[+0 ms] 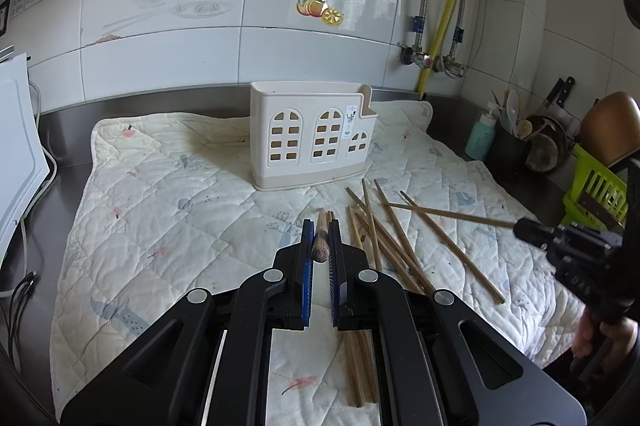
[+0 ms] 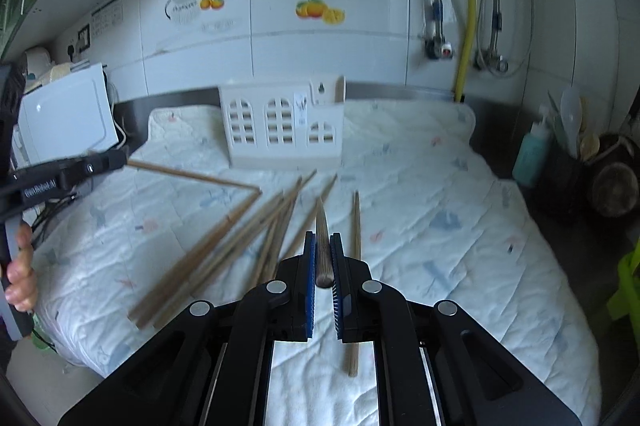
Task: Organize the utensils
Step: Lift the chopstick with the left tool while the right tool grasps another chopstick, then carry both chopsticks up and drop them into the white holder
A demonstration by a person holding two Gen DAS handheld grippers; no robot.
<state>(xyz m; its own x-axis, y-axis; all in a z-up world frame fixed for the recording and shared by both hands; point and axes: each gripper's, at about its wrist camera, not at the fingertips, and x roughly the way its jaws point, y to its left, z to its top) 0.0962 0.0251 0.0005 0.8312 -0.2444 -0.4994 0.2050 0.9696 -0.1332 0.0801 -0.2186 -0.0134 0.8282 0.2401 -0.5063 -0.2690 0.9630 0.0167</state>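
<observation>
readable text: white lettering on the side of the left gripper (image 2: 116, 159), seen in the right wrist view at 9 o'clock, too blurred to spell out. small label with a utensil pictogram on the front of the cream utensil holder (image 1: 312, 138), print too small to read. chart sticker on the wall tiles at 10 o'clock in both views, unreadable.

left gripper, own view (image 1: 320, 230): jaws clamped on one wooden chopstick (image 1: 321, 240), blunt end toward the camera, tip pointing at 12 toward the holder.

right gripper (image 2: 323, 246): jaws clamped on another chopstick (image 2: 322, 250), tip also at 12.

loose chopsticks (image 1: 384, 238) lie fanned on the quilted cloth (image 1: 168, 194), just at 1–3 o'clock of the left gripper, in front of the holder. holder stands upright on the far part of the cloth, near the steel backsplash.

left view only: right gripper (image 1: 520, 226) from the side at 3 o'clock, its chopstick sticking out level toward 9, above the pile; green basket (image 1: 596, 186), knives and pans at 3; the hand (image 1: 596, 338) on the right handle.

right view only: left gripper from the side with its chopstick running toward 3; fingers (image 2: 20, 266) on the left handle at 9; white appliance (image 2: 68, 114) face-on; shelf at 11. right view is motion-blurred, left is sharp.
</observation>
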